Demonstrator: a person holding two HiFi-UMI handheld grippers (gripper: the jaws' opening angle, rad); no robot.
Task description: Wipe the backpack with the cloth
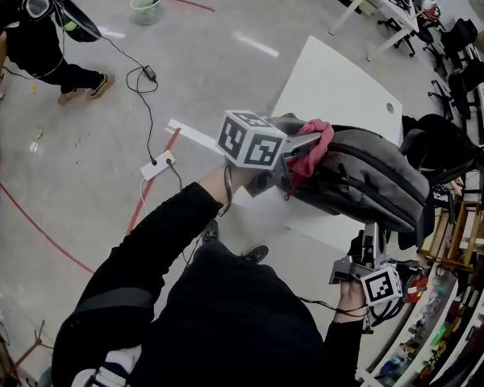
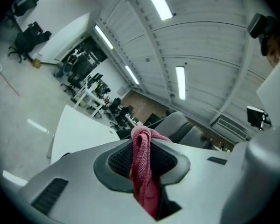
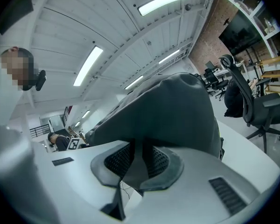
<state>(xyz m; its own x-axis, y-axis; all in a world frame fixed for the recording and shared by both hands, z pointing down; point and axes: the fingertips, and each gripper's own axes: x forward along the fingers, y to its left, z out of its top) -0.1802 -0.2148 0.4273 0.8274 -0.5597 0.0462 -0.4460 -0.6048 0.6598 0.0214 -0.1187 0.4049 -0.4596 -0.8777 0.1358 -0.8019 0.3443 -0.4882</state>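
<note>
Gripping a grey fold of the backpack at its near side: right gripper, clamped tight. Left gripper: pinching the red cloth at the backpack's left end, over the white table's near edge.

The backpack hides the right edge of the white table and the tips of the right gripper, while the lower end of the cloth disappears between the pads of the left gripper.
</note>
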